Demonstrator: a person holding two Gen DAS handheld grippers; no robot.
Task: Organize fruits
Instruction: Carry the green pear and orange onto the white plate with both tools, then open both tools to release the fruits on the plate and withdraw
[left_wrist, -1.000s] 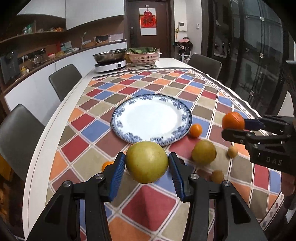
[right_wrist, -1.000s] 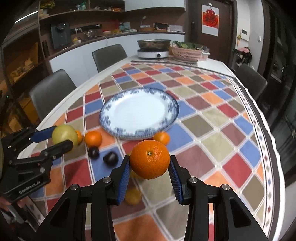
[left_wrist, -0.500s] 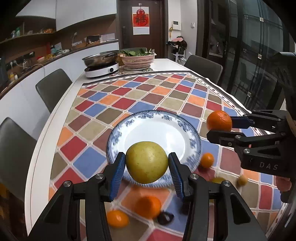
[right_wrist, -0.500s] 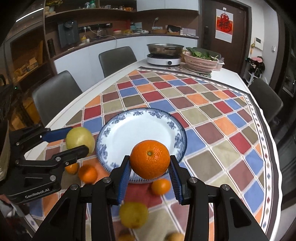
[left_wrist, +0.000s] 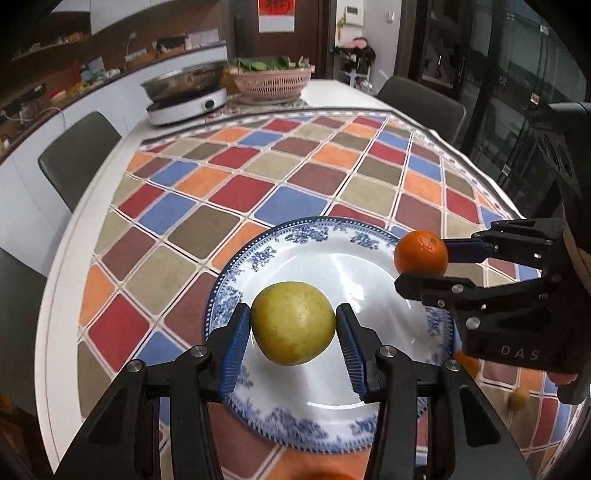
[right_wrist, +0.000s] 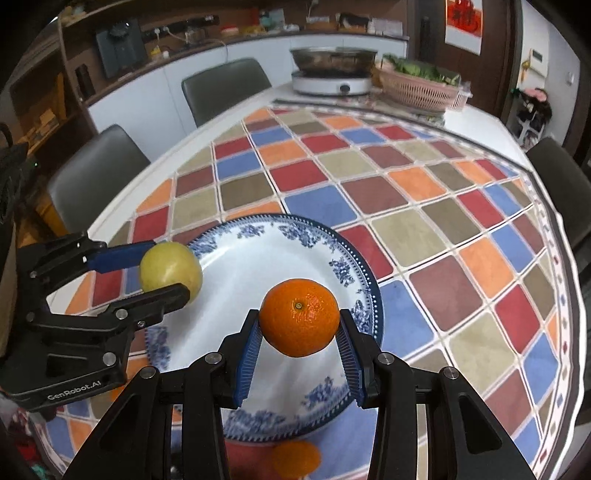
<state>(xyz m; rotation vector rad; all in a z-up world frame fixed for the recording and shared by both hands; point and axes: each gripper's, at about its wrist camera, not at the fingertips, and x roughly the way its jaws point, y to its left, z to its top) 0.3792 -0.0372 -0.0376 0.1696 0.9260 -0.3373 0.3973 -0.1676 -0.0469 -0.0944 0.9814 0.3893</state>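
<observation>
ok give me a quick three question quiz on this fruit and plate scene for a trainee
1. True or false: the left tongs grip a yellow-green pear.
2. Which fruit do the right tongs hold? A) plum B) orange C) banana
3. Fill in: both held fruits hang over the blue-and-white ____.

Key: 1 true; 2 B; 3 plate

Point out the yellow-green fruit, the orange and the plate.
yellow-green fruit (left_wrist: 293, 323): left wrist view, middle of its skin.
orange (right_wrist: 299, 322): right wrist view, just below its stem dimple.
plate (left_wrist: 295, 230): left wrist view, far blue-patterned rim.
</observation>
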